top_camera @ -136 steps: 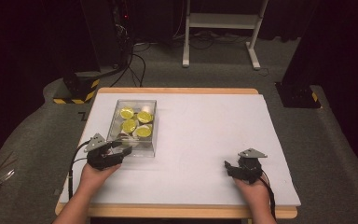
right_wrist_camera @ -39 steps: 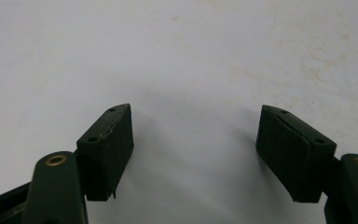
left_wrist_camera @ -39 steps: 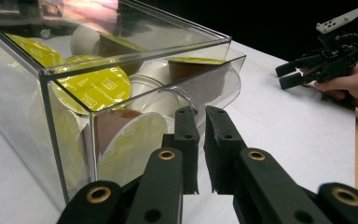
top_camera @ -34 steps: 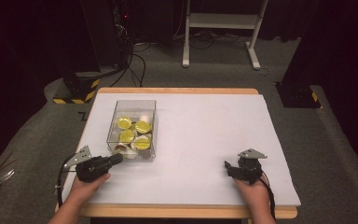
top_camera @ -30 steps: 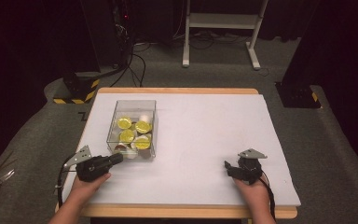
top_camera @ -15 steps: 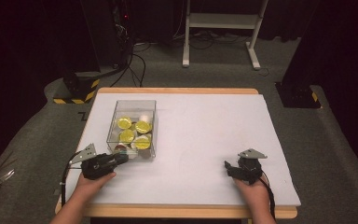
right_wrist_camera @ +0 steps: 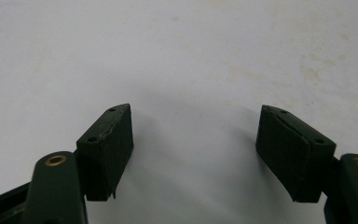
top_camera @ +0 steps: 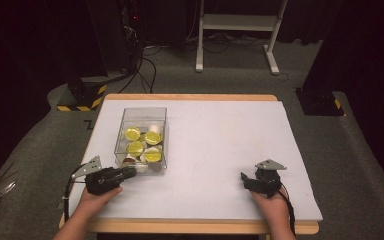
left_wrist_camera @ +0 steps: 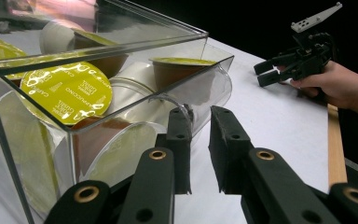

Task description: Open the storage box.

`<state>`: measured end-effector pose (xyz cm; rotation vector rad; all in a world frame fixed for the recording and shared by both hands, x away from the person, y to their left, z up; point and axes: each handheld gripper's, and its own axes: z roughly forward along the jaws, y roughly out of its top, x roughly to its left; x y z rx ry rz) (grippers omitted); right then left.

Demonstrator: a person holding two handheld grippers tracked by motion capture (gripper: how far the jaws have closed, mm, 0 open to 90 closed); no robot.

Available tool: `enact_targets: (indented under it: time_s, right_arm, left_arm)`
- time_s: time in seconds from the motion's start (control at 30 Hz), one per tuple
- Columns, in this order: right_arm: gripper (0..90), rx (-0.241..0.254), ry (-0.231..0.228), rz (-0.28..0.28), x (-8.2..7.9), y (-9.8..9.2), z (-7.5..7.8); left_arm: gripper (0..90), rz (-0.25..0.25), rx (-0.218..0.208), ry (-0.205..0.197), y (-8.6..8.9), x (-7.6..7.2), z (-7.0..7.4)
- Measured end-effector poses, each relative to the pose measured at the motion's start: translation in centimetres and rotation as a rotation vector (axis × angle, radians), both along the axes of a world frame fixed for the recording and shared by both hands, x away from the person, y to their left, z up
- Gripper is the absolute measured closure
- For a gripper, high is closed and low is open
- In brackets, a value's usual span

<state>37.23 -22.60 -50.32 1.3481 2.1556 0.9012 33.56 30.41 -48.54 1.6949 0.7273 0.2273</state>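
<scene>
Left tool [left_wrist_camera: 198,140] sits at the near right corner of the box [top_camera: 141,116], jaws nearly closed with a narrow gap, nothing between them; they have just been closing a little. Its tips are just beside the box's clear wall; touching or not, cannot tell. In the high view the left tool [top_camera: 130,172] lies low over the worktop [top_camera: 220,135], pointing right, toward the box's near end, held by the left hand [top_camera: 96,196].

The box is clear plastic, standing on the left half of the worktop, long side running away from the person. Inside lie coffee pods [left_wrist_camera: 66,92] with yellow-green foil lids, some lid-up, some on their sides, brown and white bodies showing through the wall.

Right tool [right_wrist_camera: 193,149] has its jaws wide apart, empty, over bare white worktop. In the high view the right tool [top_camera: 244,179] rests at the near right of the worktop, well apart from the box, pointing left, right hand [top_camera: 274,204] behind it. It also shows in the left gripper view, far right, jaws apart.
</scene>
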Motion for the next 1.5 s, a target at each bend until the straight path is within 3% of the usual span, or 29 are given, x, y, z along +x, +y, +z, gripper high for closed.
enact_targets:
  time_s: [0.47, 1.5]
  right_arm:
    - [27.5, -0.001, 0.0, 0.0, 0.0, 0.0, 0.0]
    - [27.6, -0.002, -0.002, -0.003, 0.0, 0.0, 0.0]
  left_arm:
    - [80.1, -0.005, -0.027, 0.01, 0.1, -1.5, -0.2]
    - [81.8, -0.062, -0.026, 0.018, 0.2, -5.1, -0.2]
